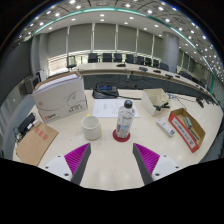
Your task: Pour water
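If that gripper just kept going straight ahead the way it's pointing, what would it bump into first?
Most likely the water bottle, standing upright on a red coaster just ahead of the open gripper and roughly in line with the gap between its fingers. The white cup stands beside the bottle, slightly off that line. Depth is hard to judge.

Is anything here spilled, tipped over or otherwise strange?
Nothing stands out. The clear plastic bottle stands upright beside the white round cup on the beige table, with no spill visible. The tongs are open.
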{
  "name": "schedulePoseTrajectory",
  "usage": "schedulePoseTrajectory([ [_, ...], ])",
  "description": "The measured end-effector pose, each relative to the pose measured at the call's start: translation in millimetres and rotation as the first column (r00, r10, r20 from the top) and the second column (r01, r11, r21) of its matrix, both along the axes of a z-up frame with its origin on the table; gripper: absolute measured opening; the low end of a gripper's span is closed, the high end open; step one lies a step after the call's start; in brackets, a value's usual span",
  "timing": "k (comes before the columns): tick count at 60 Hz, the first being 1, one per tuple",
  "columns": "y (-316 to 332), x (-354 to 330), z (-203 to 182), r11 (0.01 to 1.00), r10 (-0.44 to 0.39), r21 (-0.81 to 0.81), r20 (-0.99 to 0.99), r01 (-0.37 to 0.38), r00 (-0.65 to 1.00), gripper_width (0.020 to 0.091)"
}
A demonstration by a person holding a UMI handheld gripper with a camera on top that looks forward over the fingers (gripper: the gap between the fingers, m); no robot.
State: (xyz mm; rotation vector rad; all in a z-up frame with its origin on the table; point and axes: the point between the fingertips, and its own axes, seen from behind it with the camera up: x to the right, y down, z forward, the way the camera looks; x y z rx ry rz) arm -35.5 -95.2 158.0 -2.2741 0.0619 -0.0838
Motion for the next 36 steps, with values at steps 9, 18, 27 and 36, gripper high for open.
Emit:
schedulePoseTrajectory([
  [9,-60,-45,25,1.0,0.0,-0.02,-0.021,0.0,1.0,0.0862],
  [18,-94,-69,40,1.0,0.01,-0.011,-0.013,-0.01,1.0,0.0861],
  [27,-108,-78,44,1.0,0.016,-0.017,0.022,-0.016,1.0,0.086],
  [36,-110,-81,49,1.0,0.024,-0.011,0.047,-0.023,0.999,0.0862],
])
